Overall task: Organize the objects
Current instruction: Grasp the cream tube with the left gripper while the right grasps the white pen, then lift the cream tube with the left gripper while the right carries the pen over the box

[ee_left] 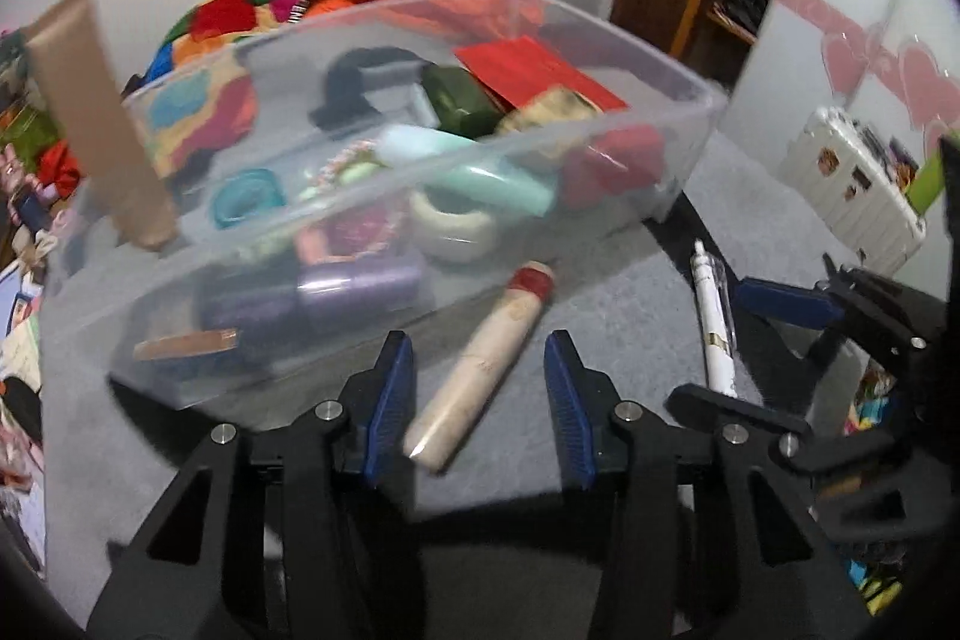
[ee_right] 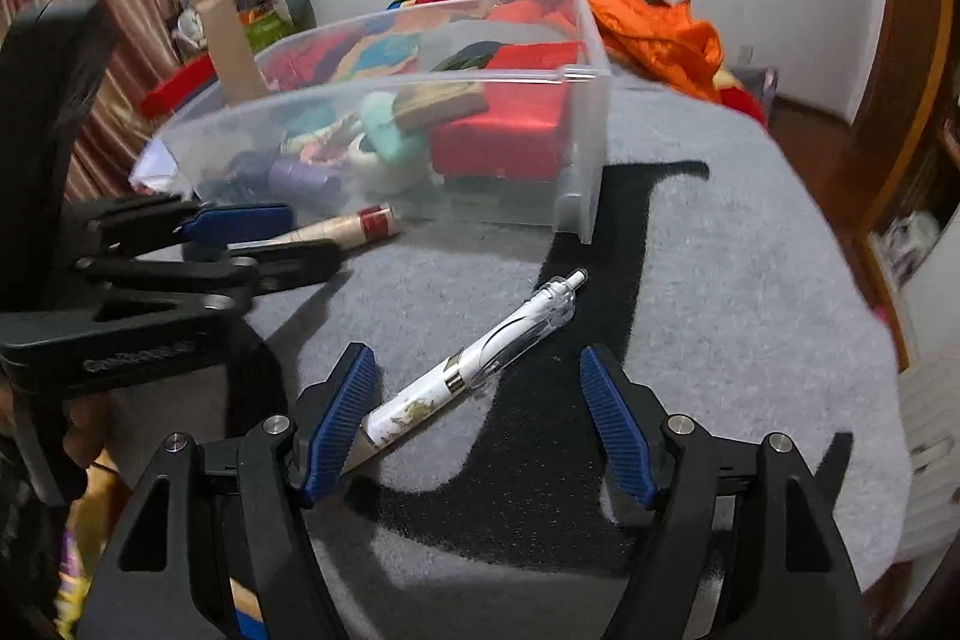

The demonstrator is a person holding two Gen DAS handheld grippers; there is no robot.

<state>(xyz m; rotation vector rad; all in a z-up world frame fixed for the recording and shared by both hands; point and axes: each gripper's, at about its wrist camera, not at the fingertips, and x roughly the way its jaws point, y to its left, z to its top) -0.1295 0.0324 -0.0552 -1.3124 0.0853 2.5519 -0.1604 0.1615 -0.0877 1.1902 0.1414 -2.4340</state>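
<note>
Hovering spread wide, the left gripper [ee_left: 480, 400] straddled a cream tube [ee_left: 480, 364]; the equally unclenched right gripper [ee_right: 480, 418] flanked a pen [ee_right: 474, 364], both apparently bound for the bin [ee_left: 690, 100] once clamped.

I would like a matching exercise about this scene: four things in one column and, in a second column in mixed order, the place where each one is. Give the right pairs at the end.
Things:
1. white click pen with gold pattern
2. cream tube with red cap
3. purple cylindrical bottle
4. orange cloth

Places:
A. inside the clear plastic bin
B. between the open fingers of the left gripper
C. behind the bin
D. between the open fingers of the right gripper

Pairs: 1-D, 2-B, 3-A, 4-C
</note>
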